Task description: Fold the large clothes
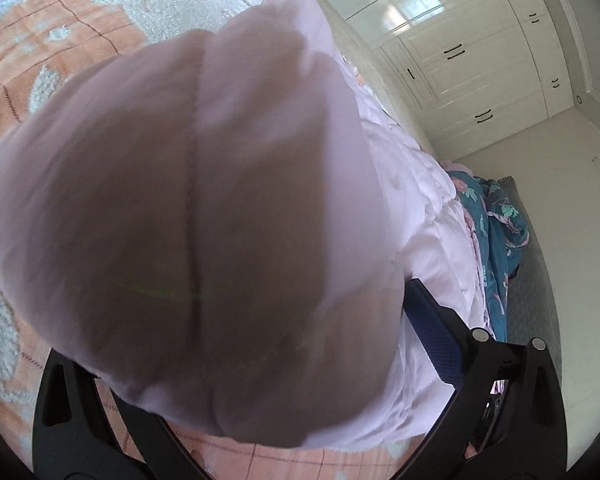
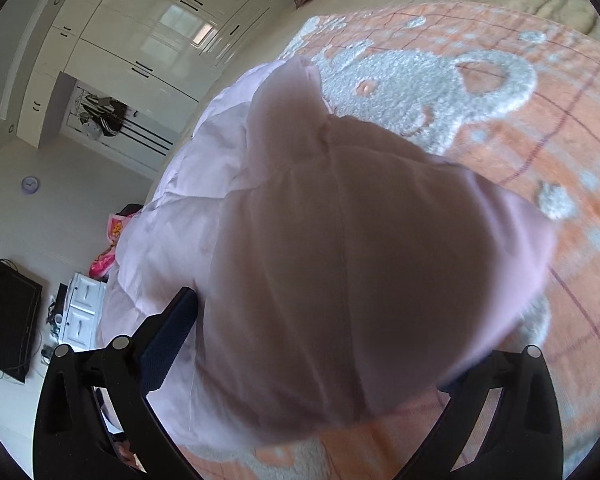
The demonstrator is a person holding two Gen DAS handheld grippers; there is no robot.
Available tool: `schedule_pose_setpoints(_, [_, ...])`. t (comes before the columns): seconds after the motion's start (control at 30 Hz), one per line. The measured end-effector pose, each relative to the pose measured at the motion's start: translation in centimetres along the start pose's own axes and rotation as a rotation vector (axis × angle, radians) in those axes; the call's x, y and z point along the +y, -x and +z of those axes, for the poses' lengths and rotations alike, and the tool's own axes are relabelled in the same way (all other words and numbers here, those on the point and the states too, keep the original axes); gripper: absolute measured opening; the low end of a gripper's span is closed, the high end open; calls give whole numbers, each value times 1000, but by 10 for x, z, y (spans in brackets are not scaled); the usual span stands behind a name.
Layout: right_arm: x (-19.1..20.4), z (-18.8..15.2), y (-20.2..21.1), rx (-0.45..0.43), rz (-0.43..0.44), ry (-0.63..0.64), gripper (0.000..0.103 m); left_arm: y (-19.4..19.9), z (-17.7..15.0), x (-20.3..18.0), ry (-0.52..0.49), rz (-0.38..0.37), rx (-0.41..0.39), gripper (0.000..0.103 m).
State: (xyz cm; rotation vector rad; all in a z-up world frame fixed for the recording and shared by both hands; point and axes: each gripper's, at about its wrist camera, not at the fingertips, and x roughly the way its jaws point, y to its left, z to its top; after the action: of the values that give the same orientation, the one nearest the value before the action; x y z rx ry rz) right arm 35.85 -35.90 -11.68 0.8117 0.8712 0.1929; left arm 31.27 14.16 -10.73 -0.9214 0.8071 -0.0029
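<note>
A pale pink padded jacket [image 1: 204,216] lies on an orange bedspread [image 1: 60,40] with white fluffy patterns. In the left wrist view a fold of it bulges up close to the lens between the fingers; the blue-padded right finger [image 1: 432,320] shows beside it, the left finger is hidden. My left gripper [image 1: 236,344] is shut on the jacket. In the right wrist view the jacket [image 2: 340,280] likewise fills the space between the fingers, with the blue-padded left finger [image 2: 168,336] visible. My right gripper [image 2: 320,360] is shut on the jacket.
White wardrobe doors [image 1: 480,60] stand beyond the bed. A teal floral quilt [image 1: 496,232] lies at the bed's edge. In the right wrist view a black TV [image 2: 8,324], a white cabinet [image 2: 80,312] and a bright pink cloth [image 2: 108,252] sit at left.
</note>
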Motion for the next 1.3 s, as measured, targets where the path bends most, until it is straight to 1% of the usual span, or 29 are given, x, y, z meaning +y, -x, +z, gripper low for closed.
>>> schedule_pose_setpoints(0.13, [4, 3, -12, -13, 15, 16, 98, -6, 1, -4, -2, -4, -7, 95])
schedule_pose_setpoints(0.17, [4, 4, -13, -11, 19, 24, 93, -5, 2, -6, -6, -5, -11, 95])
schedule_pose_setpoints(0.2, [5, 5, -14, -6, 39, 30, 78, -7, 2, -8, -12, -5, -18, 95])
schedule_pose_setpoints(0.23, [6, 5, -14, 1, 69, 29, 72, -9, 4, -7, -13, -7, -20, 95])
schedule_pose_setpoints(0.3, [9, 3, -12, -6, 91, 54, 59, -11, 6, -12, -27, -5, -23, 92])
schedule_pose_setpoints(0.33, [12, 3, -11, -10, 93, 70, 56, -8, 7, -13, -45, 3, -33, 85])
schedule_pose_setpoints(0.37, [15, 2, -9, -15, 94, 87, 51, -6, 7, -18, -69, 14, -44, 77])
schedule_pose_setpoints(0.4, [20, 1, -6, -22, 96, 112, 46, -4, 8, -23, -94, 24, -56, 72])
schedule_pose_setpoints(0.43, [23, 1, -5, -28, 95, 131, 44, -4, 8, -25, -108, 28, -65, 63])
schedule_pose_setpoints(0.47, [28, 0, -2, -35, 87, 159, 41, -1, 8, -30, -128, 31, -74, 57])
schedule_pose_setpoints(0.57, [38, -3, 2, -48, 71, 215, 37, 1, 10, -36, -163, 37, -83, 47])
schedule_pose_setpoints(0.67, [47, -6, 7, -62, 48, 264, 35, 5, 10, -50, -221, 50, -108, 41])
schedule_pose_setpoints(0.73, [56, -8, 10, -74, 26, 317, 34, 10, 10, -53, -245, 56, -122, 39])
schedule_pose_setpoints(0.8, [65, -12, 14, -84, 4, 367, 33, 15, 10, -57, -275, 68, -134, 38])
schedule_pose_setpoints(0.93, [73, -15, 17, -94, -9, 416, 32, 14, 10, -71, -314, 81, -147, 37])
schedule_pose_setpoints(0.97, [76, -15, 17, -97, -12, 426, 32, 19, 10, -67, -320, 82, -148, 37])
schedule_pose_setpoints(1.1, [86, -18, 23, -117, -18, 471, 31, 25, 7, -70, -353, 93, -163, 36])
schedule_pose_setpoints(1.13, [90, -20, 26, -126, -16, 484, 30, 32, 7, -63, -358, 92, -167, 35])
schedule_pose_setpoints(1.3, [104, -26, 44, -168, -4, 568, 29, 50, 3, -72, -400, 86, -199, 34])
